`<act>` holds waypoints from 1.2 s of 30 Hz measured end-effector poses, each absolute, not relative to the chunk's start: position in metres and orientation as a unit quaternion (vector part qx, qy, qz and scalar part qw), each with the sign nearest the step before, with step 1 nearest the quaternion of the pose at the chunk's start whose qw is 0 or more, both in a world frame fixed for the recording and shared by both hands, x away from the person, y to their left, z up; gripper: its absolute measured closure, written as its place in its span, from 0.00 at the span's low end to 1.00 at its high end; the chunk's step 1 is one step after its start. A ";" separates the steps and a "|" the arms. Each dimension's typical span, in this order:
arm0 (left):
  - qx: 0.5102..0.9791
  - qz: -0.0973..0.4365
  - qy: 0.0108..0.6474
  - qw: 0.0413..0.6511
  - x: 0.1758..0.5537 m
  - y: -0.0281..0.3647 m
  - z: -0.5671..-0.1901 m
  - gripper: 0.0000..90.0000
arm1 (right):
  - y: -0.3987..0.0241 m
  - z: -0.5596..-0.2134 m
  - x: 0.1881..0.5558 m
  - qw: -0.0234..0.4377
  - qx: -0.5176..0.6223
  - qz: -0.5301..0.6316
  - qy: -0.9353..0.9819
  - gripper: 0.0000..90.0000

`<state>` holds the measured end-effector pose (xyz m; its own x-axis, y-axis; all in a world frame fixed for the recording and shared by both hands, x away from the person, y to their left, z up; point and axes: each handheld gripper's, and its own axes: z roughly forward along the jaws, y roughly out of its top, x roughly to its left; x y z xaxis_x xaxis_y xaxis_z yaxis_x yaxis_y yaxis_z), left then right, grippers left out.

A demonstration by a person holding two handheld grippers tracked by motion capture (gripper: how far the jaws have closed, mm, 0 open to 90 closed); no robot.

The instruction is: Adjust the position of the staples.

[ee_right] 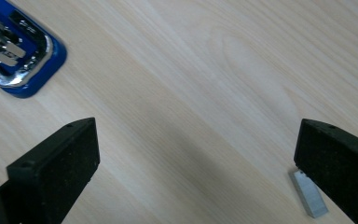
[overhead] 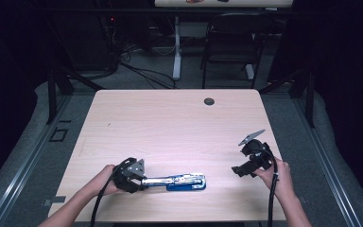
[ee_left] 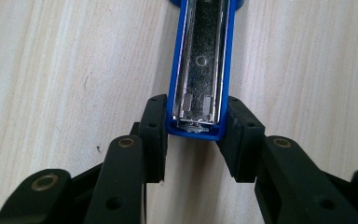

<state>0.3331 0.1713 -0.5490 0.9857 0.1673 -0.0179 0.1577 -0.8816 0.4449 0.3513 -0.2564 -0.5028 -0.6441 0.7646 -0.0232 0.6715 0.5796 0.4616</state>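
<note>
My left tongs (ee_left: 196, 140) pinch the opened blue-and-chrome metal stapler (ee_left: 200, 70) near the bench's front edge, steadying it; my right tongs (ee_right: 198, 163), spread wide, straddle a grey staple strip (ee_right: 309, 193) for loading.

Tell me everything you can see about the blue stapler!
The blue stapler with shiny metal insides lies flat on the pale wooden table, near the person's edge. It looks swung open: a long silvery channel shows, framed by a blue plastic body with a rounded end. The left gripper pinches its narrow end, one black pad on each blue side. Its other end points toward the right gripper, which stands open and apart from it.
</note>
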 end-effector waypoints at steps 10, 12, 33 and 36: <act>0.971 0.009 0.080 0.226 0.333 0.171 -0.549 0.72 | -0.280 -0.496 0.359 0.131 0.434 0.233 0.860 0.07; 0.971 0.009 0.079 0.225 0.333 0.171 -0.549 0.72 | -0.285 -0.494 0.360 0.138 0.439 0.240 0.855 0.09; 0.971 0.009 0.079 0.225 0.333 0.170 -0.550 0.72 | -0.323 -0.536 0.386 0.115 0.503 0.155 0.843 0.47; 0.971 0.010 0.079 0.224 0.333 0.170 -0.550 0.72 | -0.326 -0.541 0.389 0.108 0.508 0.153 0.841 0.53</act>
<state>0.3330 0.1703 -0.5505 0.9873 0.1580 -0.0154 0.1487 -0.8869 0.4373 0.3890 -0.3256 -0.5410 -0.4611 0.8869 -0.0270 0.8209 0.4379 0.3665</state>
